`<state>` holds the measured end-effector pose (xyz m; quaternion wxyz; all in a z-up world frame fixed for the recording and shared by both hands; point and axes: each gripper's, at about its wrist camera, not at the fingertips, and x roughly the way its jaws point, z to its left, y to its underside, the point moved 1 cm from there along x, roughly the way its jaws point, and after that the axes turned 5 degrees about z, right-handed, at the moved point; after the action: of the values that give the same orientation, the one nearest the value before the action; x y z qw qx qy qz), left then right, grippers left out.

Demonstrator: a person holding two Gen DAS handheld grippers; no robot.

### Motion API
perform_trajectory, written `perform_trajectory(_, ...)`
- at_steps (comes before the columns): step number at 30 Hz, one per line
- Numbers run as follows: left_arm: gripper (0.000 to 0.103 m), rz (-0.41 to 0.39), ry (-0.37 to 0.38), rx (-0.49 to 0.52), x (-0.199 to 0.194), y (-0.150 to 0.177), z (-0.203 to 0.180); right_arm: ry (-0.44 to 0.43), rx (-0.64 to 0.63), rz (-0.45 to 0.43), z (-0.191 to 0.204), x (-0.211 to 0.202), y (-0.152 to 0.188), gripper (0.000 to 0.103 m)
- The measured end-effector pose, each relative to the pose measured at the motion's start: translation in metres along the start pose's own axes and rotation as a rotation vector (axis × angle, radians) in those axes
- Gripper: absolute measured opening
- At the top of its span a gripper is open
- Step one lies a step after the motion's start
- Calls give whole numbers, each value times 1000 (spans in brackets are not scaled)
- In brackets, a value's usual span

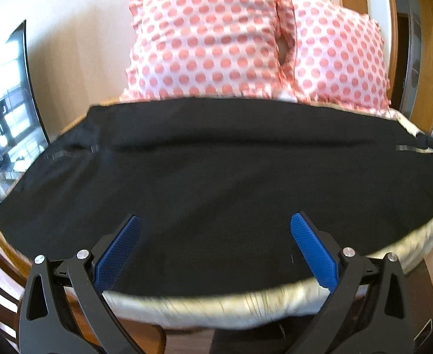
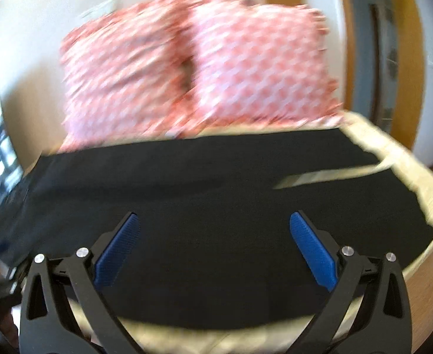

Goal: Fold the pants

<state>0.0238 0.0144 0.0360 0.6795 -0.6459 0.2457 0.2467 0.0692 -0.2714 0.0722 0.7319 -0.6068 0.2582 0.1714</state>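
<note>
black pants [image 1: 216,177] lie spread flat across the bed [image 1: 231,303], ready for folding; left tool [image 1: 215,224] and right tool [image 2: 215,224] hover wide open, gripping nothing.

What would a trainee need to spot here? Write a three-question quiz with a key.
1. True or false: the left gripper is shut on the black pants.
2. What pattern do the pillows behind the pants carry? A stripes, B dots, C plain.
3. Fill in: the right gripper stands ____ above the pants.

Key: 1 false, it is open and holds nothing. 2 B, pink dots on white. 3 open.
</note>
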Motion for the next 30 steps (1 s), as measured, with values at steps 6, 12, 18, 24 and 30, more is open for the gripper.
perform_trajectory(6,102,-10,-5,-52,19,-41,14,194,293,146,-91,111,-107,101)
perform_trajectory(12,102,15,58,-158,38,-60,34,416,418,270,-152,225,-154,72)
perform_trajectory(18,102,53,70,-236,61,-68,47,566,442,351,-171,278,-153,69)
perform_trajectory(24,102,76,76,-204,72,-66,44,496,420,286,-182,263,-142,7)
perform_trajectory(30,102,37,76,-189,59,-58,49,226,493,114,-190,170,-112,1)
